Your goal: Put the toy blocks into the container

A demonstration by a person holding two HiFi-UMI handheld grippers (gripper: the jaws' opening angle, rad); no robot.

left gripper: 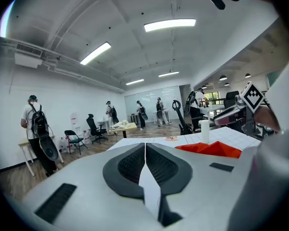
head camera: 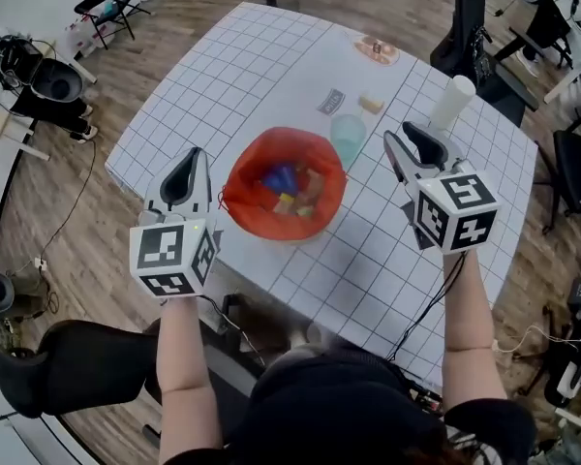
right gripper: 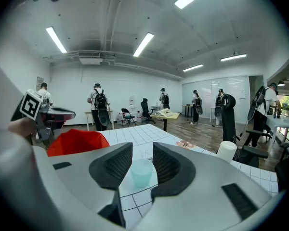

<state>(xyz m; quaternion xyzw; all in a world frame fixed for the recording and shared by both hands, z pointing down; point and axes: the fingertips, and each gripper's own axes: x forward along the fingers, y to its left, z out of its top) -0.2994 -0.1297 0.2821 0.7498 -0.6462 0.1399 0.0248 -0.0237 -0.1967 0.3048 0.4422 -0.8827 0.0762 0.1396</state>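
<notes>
White grid-topped table (head camera: 223,76), seen from above. Red container (head camera: 261,216), soft-sided with a crumpled rim, sits about midway along the near edge, set a little in from it. Toy blocks (head camera: 289,190) lie inside it in a loose pile: blue, yellow, orange and tan pieces visible. One small tan block (head camera: 371,104) lies loose on the table beyond the container, toward the far right edge, with a small card (head camera: 330,101) just to its left. Translucent teal cup (head camera: 349,136) stands upright just beside the container's far right rim; whether they touch cannot be told. White cylinder (head camera: 453,100) stands upright near the right edge. Left gripper (head camera: 192,163) is at the near left edge of the table, just beside the container's left rim. In its own view the left gripper (left gripper: 145,148) has its pads pressed together at the tips with nothing between them; the red rim shows off to its right. Right gripper (head camera: 395,130) is over the table to the right of the container and cup. In its own view the right gripper (right gripper: 142,150) has its jaws spread and gripping nothing; the teal cup (right gripper: 141,173) shows through the gap, standing on the table beyond the pads.
</notes>
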